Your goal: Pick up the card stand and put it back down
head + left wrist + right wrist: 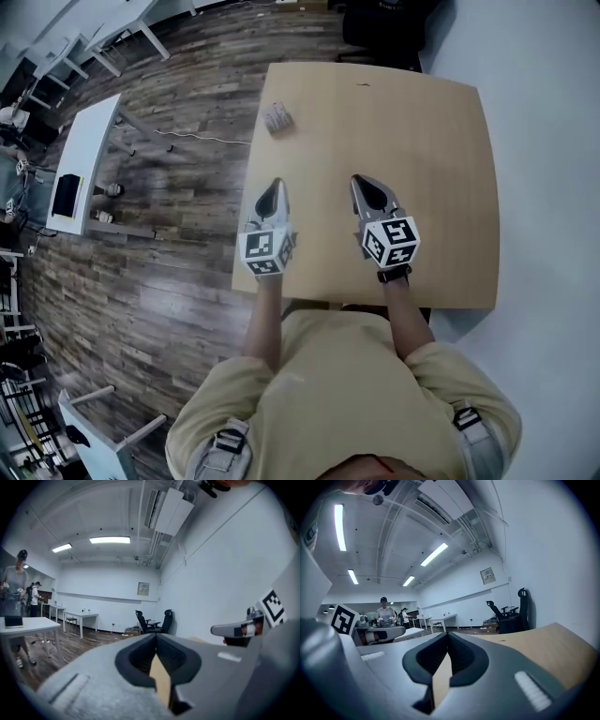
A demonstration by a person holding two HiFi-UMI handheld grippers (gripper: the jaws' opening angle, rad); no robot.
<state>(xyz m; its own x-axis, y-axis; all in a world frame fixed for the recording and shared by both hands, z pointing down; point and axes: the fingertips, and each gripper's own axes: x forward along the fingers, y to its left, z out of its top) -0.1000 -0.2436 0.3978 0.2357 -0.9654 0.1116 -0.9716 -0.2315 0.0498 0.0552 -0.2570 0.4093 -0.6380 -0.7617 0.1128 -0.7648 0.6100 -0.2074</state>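
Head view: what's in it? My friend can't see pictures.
Seen from above, a person in a yellow shirt holds the left gripper and right gripper, both shut and empty, over a wooden table. A small card stand sits near the table's far left edge, ahead of the left gripper.

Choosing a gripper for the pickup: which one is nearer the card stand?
The left gripper: the card stand sits by the left edge of the table, almost straight ahead of it; the right gripper is farther off to the side.

Light tan wood surface (pixel 422 141); dark brown plank floor (pixel 159 281); left claw (pixel 275 185) and right claw (pixel 362 180) grey (square markers (pixel 265 251) black-and-white).
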